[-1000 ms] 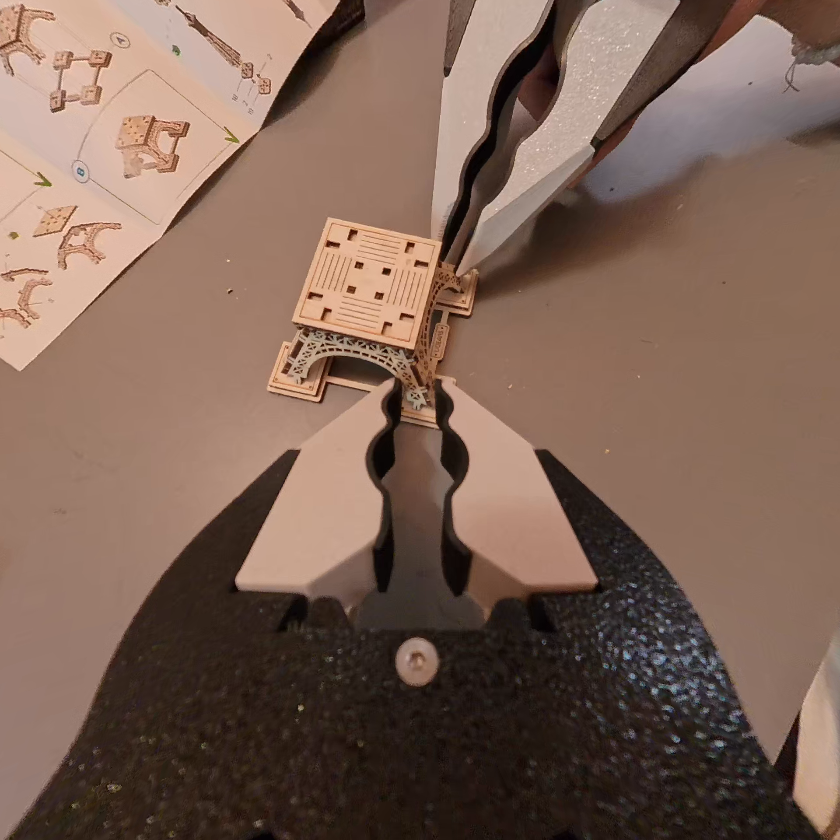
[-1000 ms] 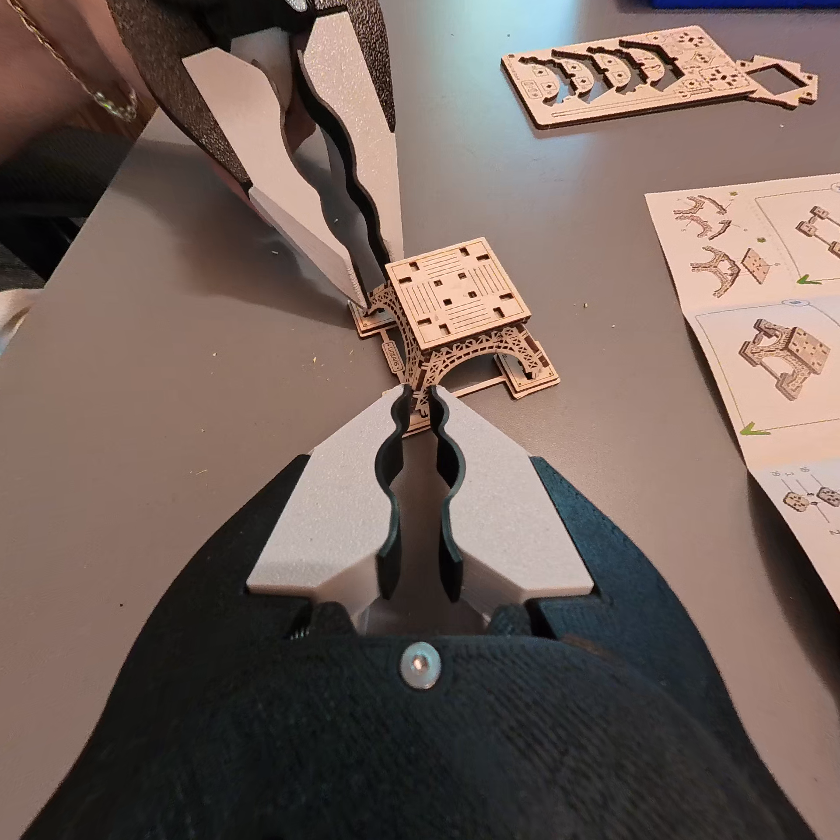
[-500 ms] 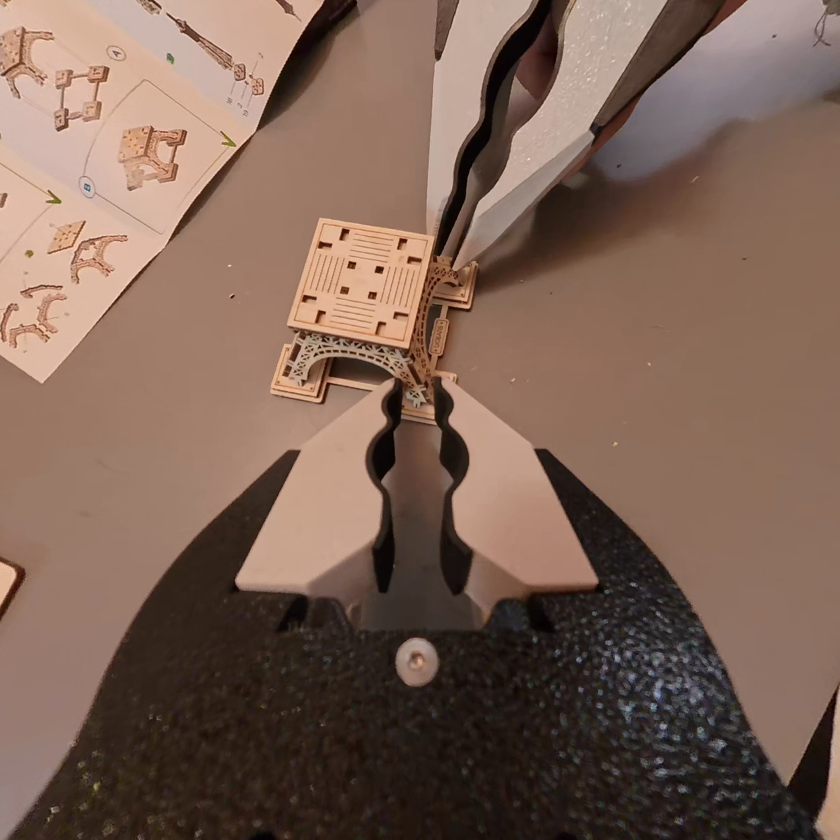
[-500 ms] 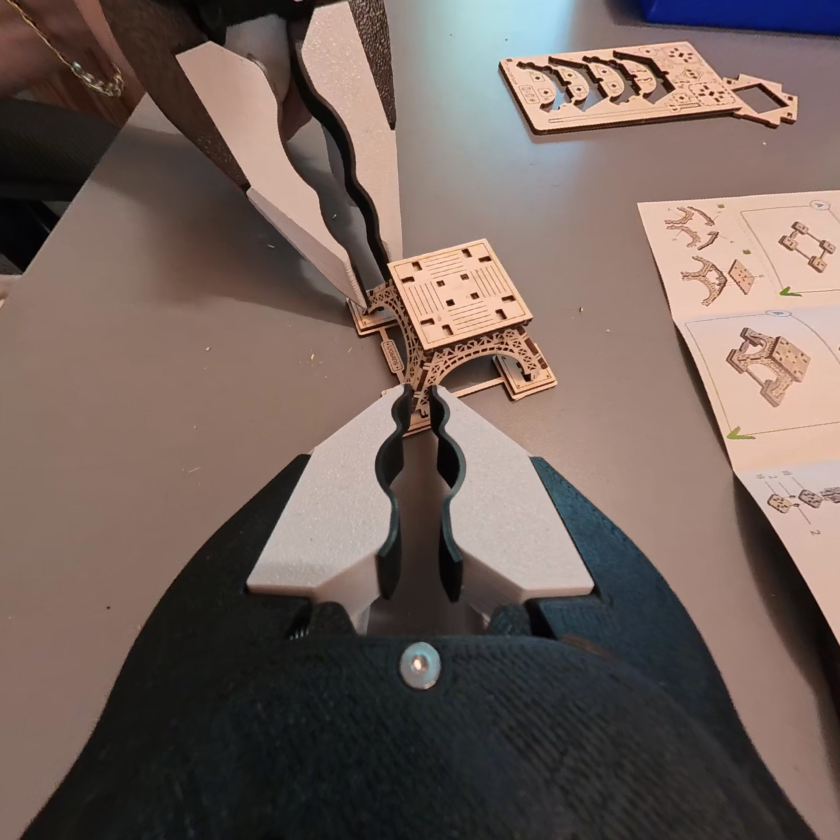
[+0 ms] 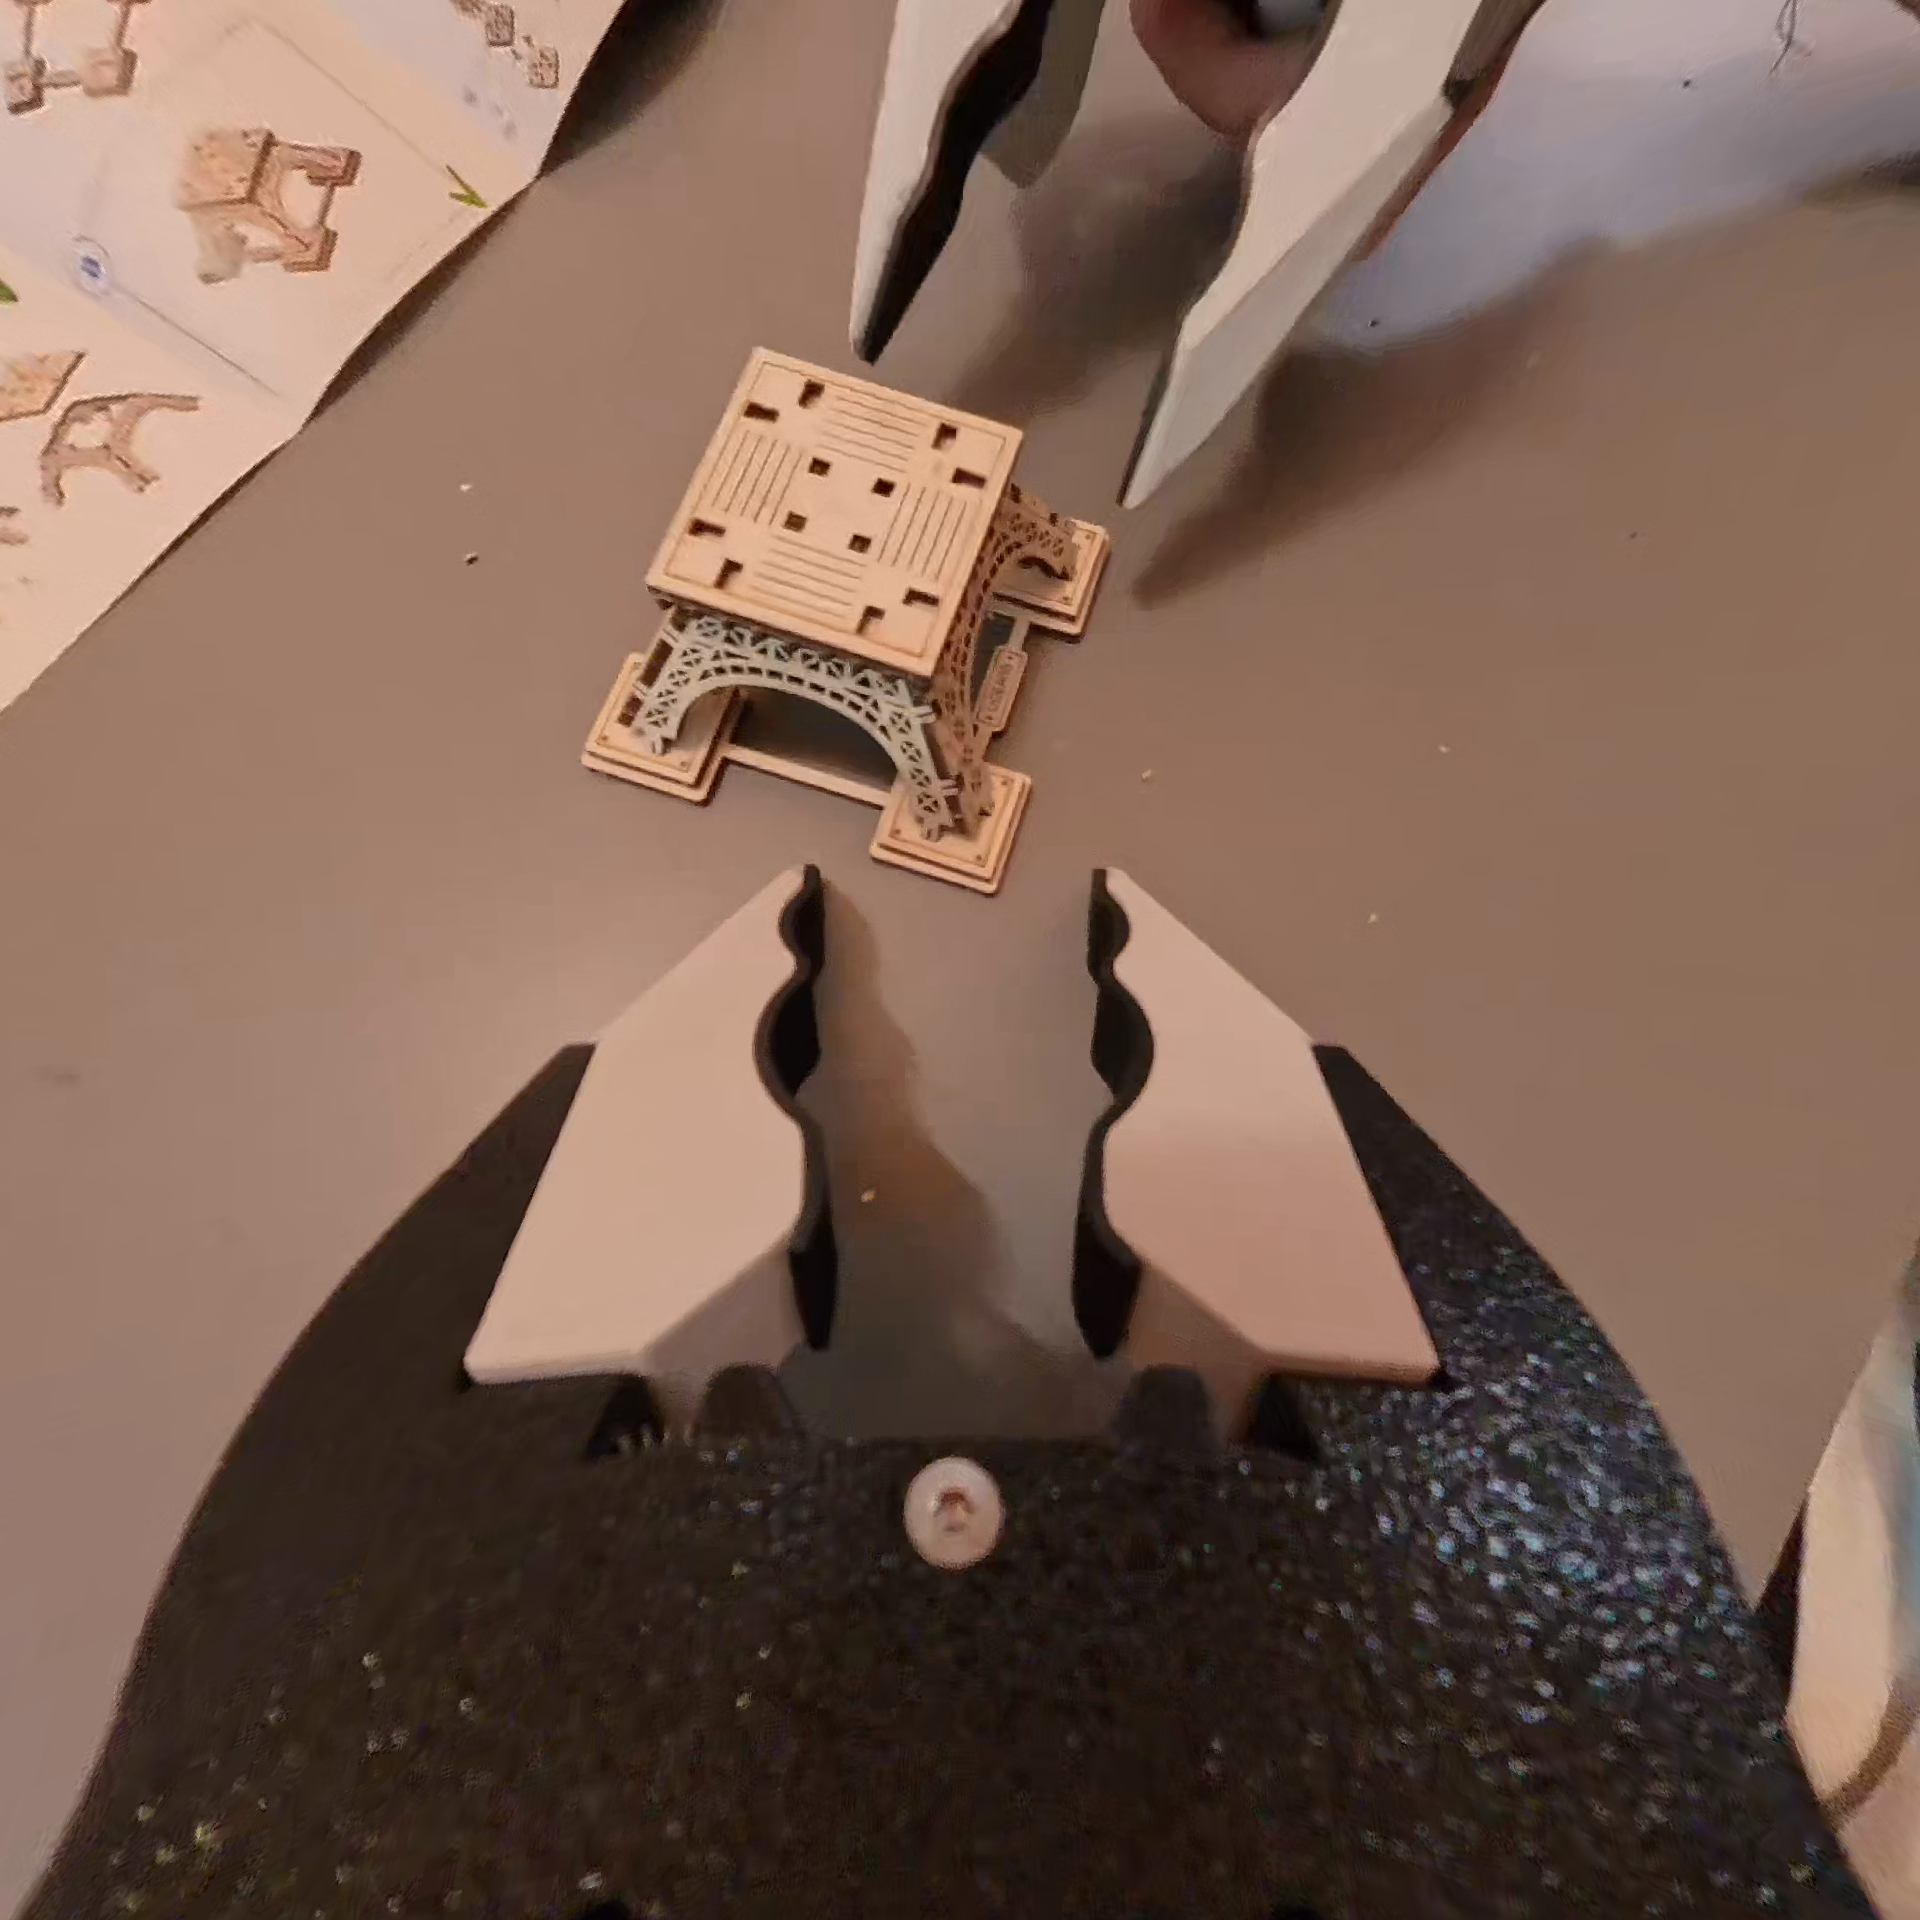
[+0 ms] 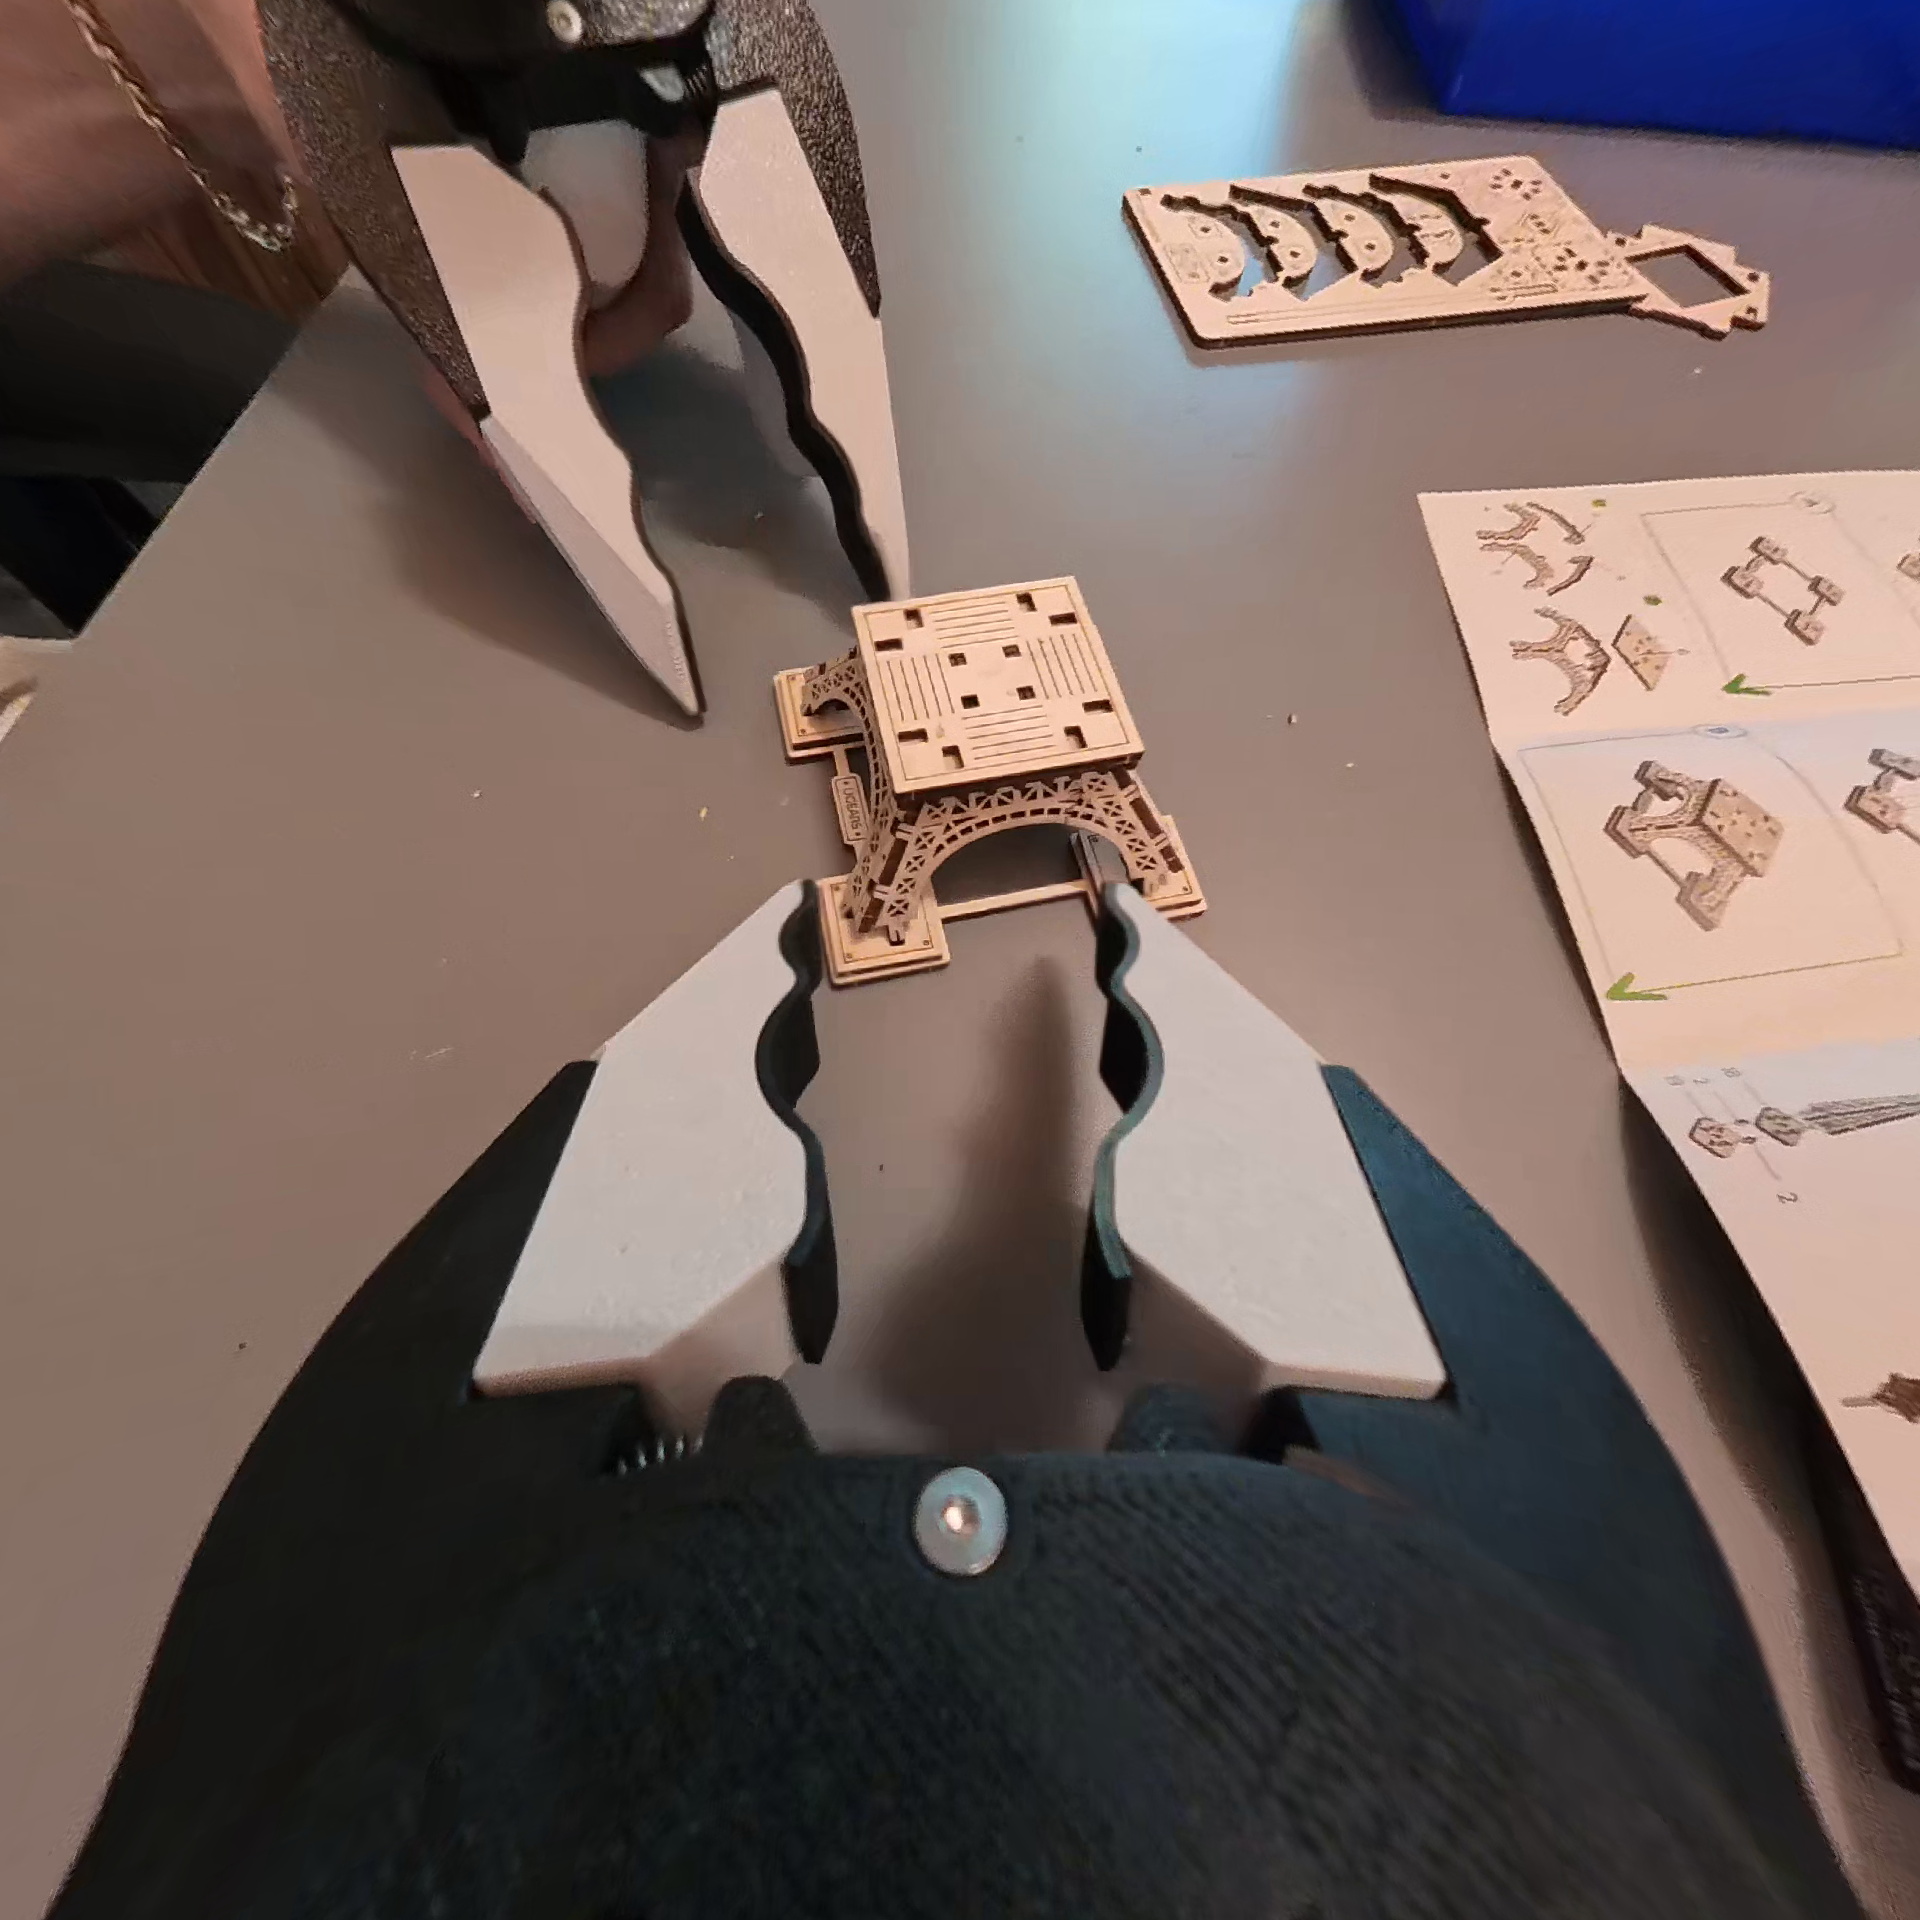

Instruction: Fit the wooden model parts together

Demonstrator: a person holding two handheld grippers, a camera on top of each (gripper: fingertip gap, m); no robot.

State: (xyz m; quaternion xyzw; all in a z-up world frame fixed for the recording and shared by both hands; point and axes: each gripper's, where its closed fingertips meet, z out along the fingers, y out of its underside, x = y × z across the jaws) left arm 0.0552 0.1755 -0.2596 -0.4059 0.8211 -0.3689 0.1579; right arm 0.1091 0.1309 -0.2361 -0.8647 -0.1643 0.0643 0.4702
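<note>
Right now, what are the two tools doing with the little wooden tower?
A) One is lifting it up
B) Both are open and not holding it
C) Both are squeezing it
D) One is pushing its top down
B: the left tool and the right tool both have their fingers spread apart, and the little wooden tower stands by itself on the grey table.

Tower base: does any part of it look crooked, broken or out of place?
Nothing stands out. The tower base stands upright on the table, its square top level on the four arched legs. Both claws, left and right, are open and hold nothing.
</note>
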